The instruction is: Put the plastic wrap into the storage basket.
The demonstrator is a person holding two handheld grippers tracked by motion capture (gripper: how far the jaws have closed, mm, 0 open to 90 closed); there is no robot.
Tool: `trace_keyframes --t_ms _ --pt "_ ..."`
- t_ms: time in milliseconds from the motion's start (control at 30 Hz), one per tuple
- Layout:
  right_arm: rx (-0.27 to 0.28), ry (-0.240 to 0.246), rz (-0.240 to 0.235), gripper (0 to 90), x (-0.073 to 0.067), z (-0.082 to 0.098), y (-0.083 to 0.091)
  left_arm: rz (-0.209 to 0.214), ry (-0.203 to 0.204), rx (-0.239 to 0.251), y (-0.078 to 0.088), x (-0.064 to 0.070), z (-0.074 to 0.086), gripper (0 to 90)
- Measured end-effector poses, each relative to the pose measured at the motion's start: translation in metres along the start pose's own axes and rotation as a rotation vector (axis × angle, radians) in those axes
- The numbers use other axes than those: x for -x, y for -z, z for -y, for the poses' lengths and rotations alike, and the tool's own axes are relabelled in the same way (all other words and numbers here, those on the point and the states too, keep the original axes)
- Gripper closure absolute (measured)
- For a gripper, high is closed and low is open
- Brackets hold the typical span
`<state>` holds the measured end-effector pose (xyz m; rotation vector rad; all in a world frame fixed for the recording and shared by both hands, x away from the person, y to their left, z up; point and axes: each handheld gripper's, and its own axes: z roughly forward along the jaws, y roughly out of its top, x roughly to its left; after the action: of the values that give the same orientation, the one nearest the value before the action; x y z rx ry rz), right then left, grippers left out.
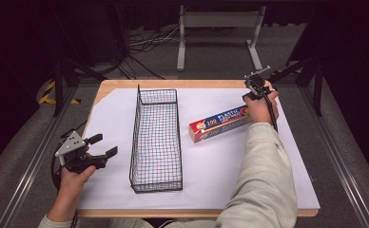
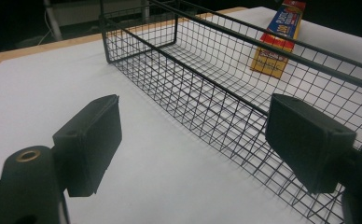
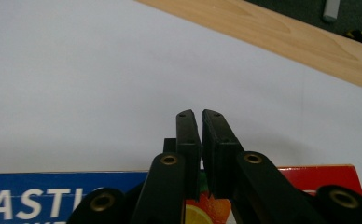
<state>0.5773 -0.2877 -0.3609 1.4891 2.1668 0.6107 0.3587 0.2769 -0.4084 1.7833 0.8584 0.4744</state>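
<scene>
While the left tool [image 1: 101,145] waits with jaws apart beside the wire basket [image 1: 156,137], the right tool [image 3: 200,140], jaws together, hovers over the plastic-wrap box [image 1: 219,123] lying on the bench [image 1: 111,85], seemingly to nudge it.

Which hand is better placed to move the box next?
Right. The right tongs, shut, sit at the blue-and-red cardboard wrap box; the left tongs hang open beyond the black wire basket.

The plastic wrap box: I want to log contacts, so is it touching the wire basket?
Apart. The high view shows bare white sheet between the plastic wrap box and the wire basket.
</scene>
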Motion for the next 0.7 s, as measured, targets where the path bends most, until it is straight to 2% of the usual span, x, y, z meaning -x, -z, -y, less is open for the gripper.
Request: trace_keyframes --t_ms 100,433,533,700 --pt "-0.024 -0.013 0.01 84.2 0.002 0.001 -0.006 0.006 0.003 -0.006 0.0 0.001 0.0 19.3" --pt "-0.142 0.002 0.052 87.8 0.012 -0.005 -0.027 0.007 -0.009 -0.027 -0.004 0.003 0.0 19.3" --pt "-0.158 0.023 0.058 90.0 0.01 -0.006 -0.03 0.021 0.009 -0.021 -0.005 0.003 0.001 19.3" --pt "-0.191 0.031 0.058 90.0 0.01 -0.004 -0.029 0.026 -0.005 -0.017 -0.005 0.005 0.0 18.9"
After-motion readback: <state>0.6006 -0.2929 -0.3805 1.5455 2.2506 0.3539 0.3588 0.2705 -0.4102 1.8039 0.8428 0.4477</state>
